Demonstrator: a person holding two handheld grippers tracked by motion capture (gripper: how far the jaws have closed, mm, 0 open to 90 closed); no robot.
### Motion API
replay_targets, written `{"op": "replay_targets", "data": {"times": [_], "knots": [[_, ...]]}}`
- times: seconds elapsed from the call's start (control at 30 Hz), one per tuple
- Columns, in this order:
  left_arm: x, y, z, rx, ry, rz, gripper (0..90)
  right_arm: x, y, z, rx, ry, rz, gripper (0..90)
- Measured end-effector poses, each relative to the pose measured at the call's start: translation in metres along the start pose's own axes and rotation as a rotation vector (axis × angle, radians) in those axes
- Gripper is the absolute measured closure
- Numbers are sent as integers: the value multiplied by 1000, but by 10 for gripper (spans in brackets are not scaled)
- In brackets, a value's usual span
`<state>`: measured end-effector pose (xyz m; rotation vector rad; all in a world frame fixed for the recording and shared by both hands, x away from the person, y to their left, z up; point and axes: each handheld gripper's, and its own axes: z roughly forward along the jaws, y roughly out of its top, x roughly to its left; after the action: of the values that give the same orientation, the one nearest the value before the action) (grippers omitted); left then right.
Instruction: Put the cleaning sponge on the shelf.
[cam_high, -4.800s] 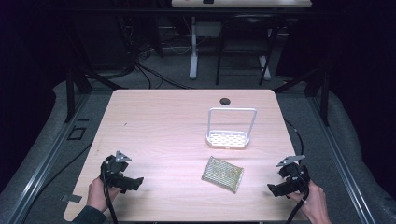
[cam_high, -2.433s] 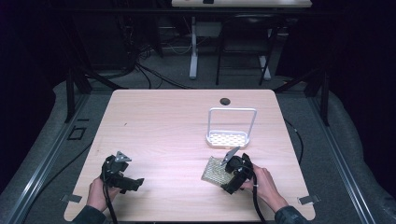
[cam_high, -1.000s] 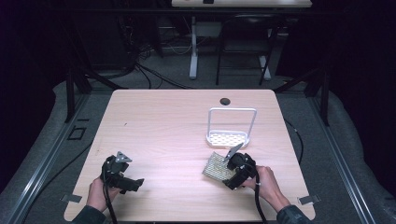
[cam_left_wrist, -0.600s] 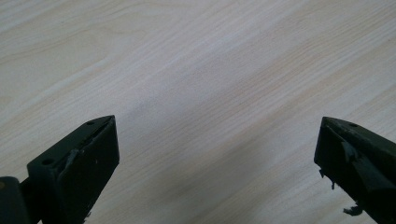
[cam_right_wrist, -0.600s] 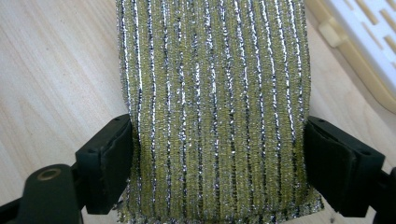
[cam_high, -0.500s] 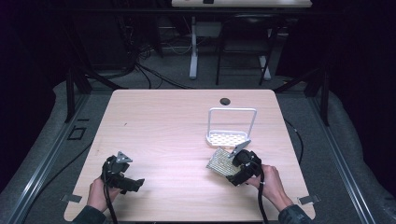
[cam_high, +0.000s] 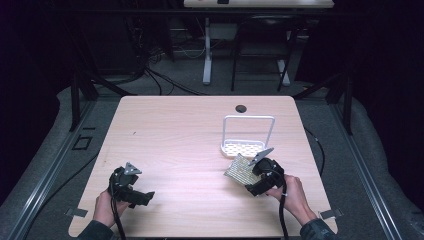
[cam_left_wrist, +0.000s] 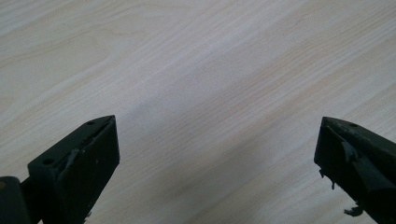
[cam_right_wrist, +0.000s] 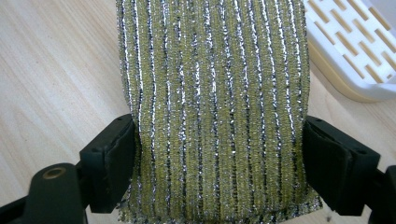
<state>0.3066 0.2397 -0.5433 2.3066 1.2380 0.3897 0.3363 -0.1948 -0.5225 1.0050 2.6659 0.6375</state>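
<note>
Gripping the glittery yellow scouring pad (cam_right_wrist: 212, 112) by its two side edges, your right gripper (cam_high: 256, 176) has just been closing its jaws; squeeze evenly before lifting toward the white rack (cam_high: 243, 148) beside it. Your left gripper (cam_high: 142, 197) rests open over the bare table (cam_high: 175, 130).

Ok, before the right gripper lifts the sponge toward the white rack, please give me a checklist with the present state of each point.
1. Sponge sits between the right gripper jaws, which have just been closing: ok.
2. Both pads press the sponge edges firmly: cannot tell.
3. Sponge is centred in the gripper, not hanging at one corner: ok.
4. White rack stands free beside the sponge: ok.
5. Left gripper is open and far from the path: ok.
</note>
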Motion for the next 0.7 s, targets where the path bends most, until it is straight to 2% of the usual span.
{"op": "replay_targets", "data": {"times": [0.23, 0.7], "knots": [[0, 1, 0, -2, -4, -2, 0, -3, -1, -2, 12, -17, 16, 192], [1, 1, 0, 1, 5, -2, 0, -7, -1, -5, -1, -63, 41, 240]]}}
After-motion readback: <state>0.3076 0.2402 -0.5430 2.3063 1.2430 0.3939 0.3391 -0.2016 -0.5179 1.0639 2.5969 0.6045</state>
